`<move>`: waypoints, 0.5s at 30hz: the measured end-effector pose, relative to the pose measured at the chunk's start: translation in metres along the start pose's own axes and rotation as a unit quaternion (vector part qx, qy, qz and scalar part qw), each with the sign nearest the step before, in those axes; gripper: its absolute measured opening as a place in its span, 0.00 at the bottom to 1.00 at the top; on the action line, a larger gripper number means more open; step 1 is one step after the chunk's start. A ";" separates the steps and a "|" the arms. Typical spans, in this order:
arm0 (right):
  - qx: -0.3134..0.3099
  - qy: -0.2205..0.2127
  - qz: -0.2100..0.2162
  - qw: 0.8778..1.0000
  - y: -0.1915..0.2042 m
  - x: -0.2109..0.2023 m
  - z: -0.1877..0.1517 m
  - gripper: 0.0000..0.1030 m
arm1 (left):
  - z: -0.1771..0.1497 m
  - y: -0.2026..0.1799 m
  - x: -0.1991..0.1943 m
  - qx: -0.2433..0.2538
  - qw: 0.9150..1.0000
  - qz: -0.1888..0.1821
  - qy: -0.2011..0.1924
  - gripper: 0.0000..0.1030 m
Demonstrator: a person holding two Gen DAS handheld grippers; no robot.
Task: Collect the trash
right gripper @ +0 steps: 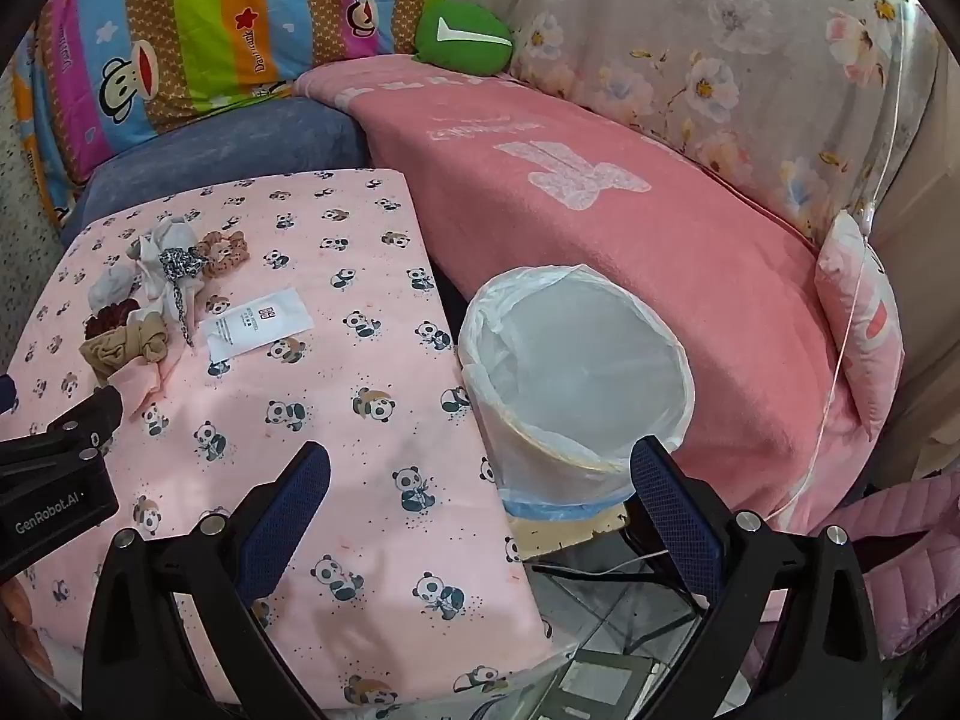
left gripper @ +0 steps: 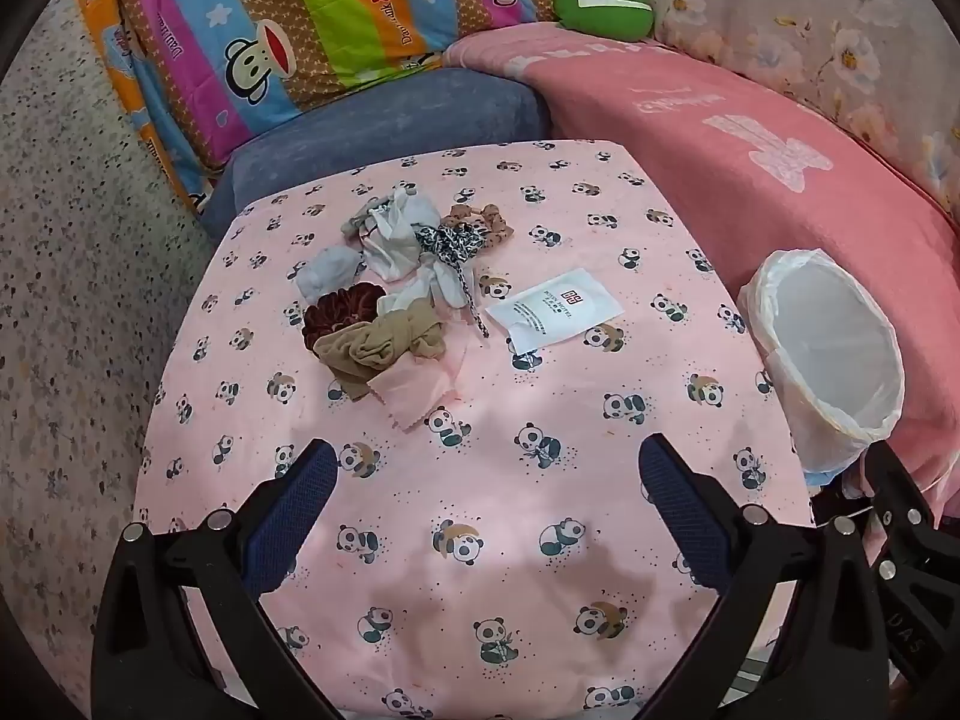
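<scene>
A white flat packet (left gripper: 555, 309) with a red logo lies on the pink panda-print table (left gripper: 480, 480), right of a pile of cloth items and scrunchies (left gripper: 396, 276). It also shows in the right wrist view (right gripper: 257, 324), with the pile (right gripper: 150, 300) at its left. A bin lined with a white bag (left gripper: 834, 354) stands at the table's right edge; it shows in the right wrist view (right gripper: 576, 372). My left gripper (left gripper: 486, 468) is open and empty, above the table's near part. My right gripper (right gripper: 480, 468) is open and empty, over the table's right edge beside the bin.
A pink blanket (right gripper: 600, 210) covers the sofa behind the bin. A striped monkey-print quilt (left gripper: 270, 48), a blue cushion (left gripper: 390, 120) and a green pillow (left gripper: 600, 0) lie beyond the table. The left gripper's body (right gripper: 54, 480) shows at the right view's left edge.
</scene>
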State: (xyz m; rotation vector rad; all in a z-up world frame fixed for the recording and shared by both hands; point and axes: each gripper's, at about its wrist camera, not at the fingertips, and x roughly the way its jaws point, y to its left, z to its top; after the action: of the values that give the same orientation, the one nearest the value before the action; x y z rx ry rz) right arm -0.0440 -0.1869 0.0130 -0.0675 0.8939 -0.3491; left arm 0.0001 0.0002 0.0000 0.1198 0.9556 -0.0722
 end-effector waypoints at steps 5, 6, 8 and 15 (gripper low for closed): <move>0.001 -0.003 -0.001 1.000 0.000 0.000 0.000 0.95 | 0.000 0.000 0.000 -0.002 1.000 -0.002 0.001 0.93; 0.001 -0.003 -0.001 1.000 0.000 0.000 0.000 0.95 | 0.000 0.000 0.000 -0.003 1.000 -0.001 0.001 0.93; 0.002 -0.003 -0.001 1.000 -0.001 0.000 0.000 0.95 | 0.000 0.000 0.000 -0.003 1.000 -0.002 0.000 0.93; 0.001 -0.005 0.000 1.000 0.001 -0.001 0.000 0.95 | 0.000 0.000 -0.001 -0.003 1.000 -0.002 -0.001 0.93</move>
State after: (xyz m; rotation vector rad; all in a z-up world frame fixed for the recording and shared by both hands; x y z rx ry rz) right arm -0.0449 -0.1850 0.0135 -0.0671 0.8838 -0.3506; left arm -0.0004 0.0007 0.0006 0.1118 0.9537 -0.0730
